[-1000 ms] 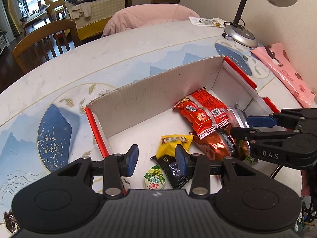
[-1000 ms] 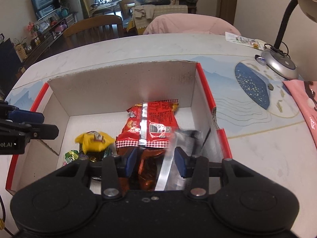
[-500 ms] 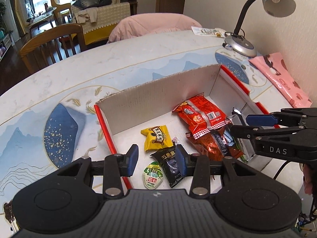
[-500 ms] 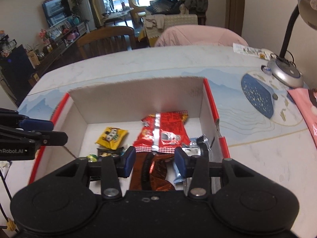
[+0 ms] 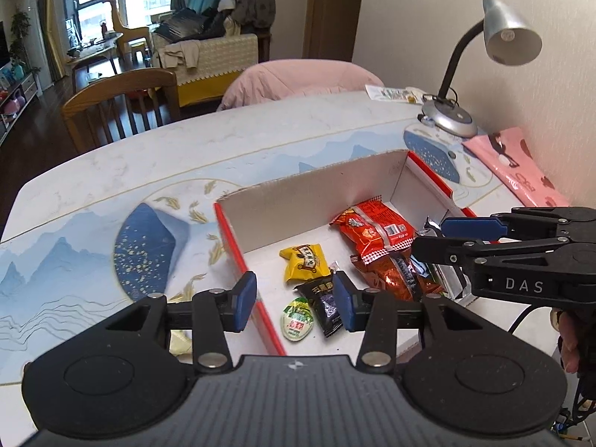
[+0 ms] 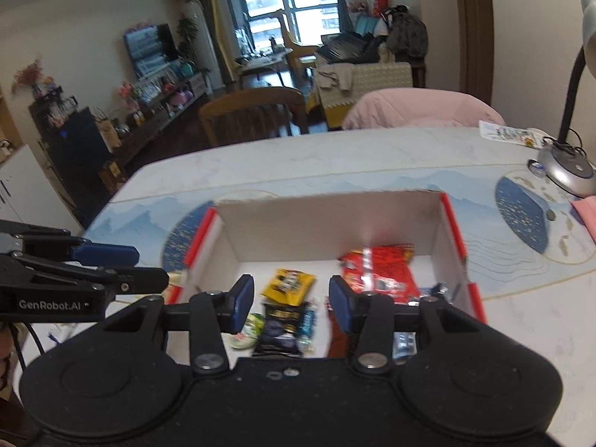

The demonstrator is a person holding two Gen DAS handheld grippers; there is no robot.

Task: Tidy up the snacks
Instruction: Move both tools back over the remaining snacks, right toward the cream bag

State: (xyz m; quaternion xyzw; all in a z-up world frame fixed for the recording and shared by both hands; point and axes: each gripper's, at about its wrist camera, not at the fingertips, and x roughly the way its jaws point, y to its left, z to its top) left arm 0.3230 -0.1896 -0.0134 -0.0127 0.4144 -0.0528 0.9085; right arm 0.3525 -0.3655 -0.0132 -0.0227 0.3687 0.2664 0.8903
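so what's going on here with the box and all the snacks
A person holds a gripper in each hand above an open cardboard box on a dining table. The snacks already lie inside: a red packet, a yellow one, a black one and a small green one. The left tool, its jaws opening, and the right tool both hold nothing.

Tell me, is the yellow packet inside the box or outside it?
Inside. The yellow packet lies flat on the floor of the box, between its walls, near the red bag.
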